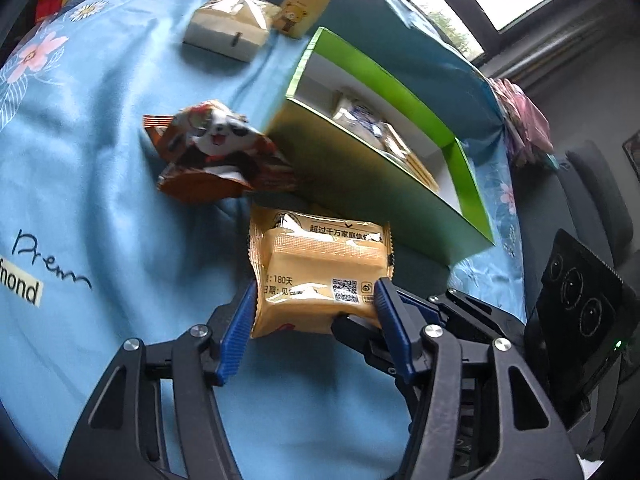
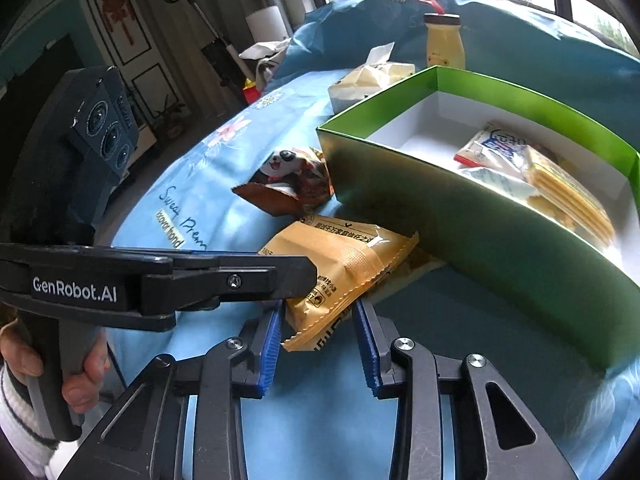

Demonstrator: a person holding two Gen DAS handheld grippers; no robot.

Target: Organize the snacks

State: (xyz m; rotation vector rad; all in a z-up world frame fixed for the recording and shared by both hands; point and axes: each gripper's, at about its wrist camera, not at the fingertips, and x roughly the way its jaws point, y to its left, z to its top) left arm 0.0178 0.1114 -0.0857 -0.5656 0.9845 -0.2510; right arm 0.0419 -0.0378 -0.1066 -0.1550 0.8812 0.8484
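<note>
A yellow snack pack [image 1: 320,272] lies on the blue cloth in front of the green box [image 1: 360,184]. My left gripper [image 1: 316,304] has its blue pads against both sides of the pack. In the right wrist view the same pack [image 2: 340,264] lies between the left gripper's black arm [image 2: 160,280] and my right gripper [image 2: 318,320], which is open with the pack's near end between its fingers. A brown panda snack bag [image 1: 216,156] lies left of the box; it also shows in the right wrist view [image 2: 292,184]. The box [image 2: 460,216] holds several snack packs [image 2: 520,168].
A tissue box [image 1: 228,24] and a yellow bottle [image 1: 304,4] stand at the far side of the blue floral cloth [image 1: 100,160]. The table's right edge drops to a dark chair [image 1: 592,200]. The bottle [image 2: 442,40] shows behind the box.
</note>
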